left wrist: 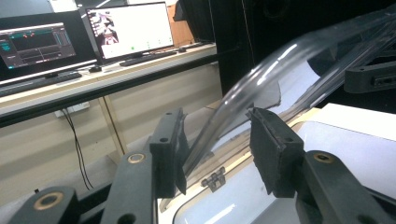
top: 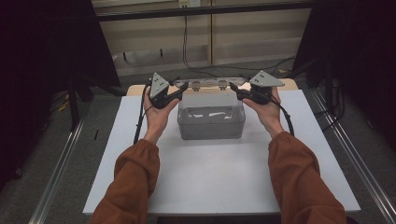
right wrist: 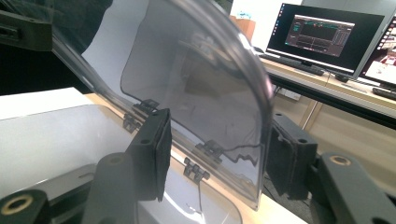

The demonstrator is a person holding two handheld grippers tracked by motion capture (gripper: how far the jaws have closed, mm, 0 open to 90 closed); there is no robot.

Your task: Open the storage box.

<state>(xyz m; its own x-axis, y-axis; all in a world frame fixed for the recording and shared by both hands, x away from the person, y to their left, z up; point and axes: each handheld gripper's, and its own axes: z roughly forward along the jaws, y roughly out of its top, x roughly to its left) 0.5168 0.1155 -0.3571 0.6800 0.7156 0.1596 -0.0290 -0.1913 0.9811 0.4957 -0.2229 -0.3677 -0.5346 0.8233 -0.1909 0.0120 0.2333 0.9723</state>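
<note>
A clear rectangular plastic box [top: 211, 122] stands on the white counter [top: 219, 177] close to the middle of its far edge. Its clear hinged lid [top: 208, 87] is raised along the box's far rim. The left tool [top: 183, 88] reaches in at the lid's left end; its two black jaws straddle the lid's edge [left wrist: 219, 126] with a gap on either side, not pressing it. The right tool [top: 235, 89] sits at the lid's right end, its jaws standing either side of the lid's curved corner [right wrist: 261, 140] without touching.
</note>
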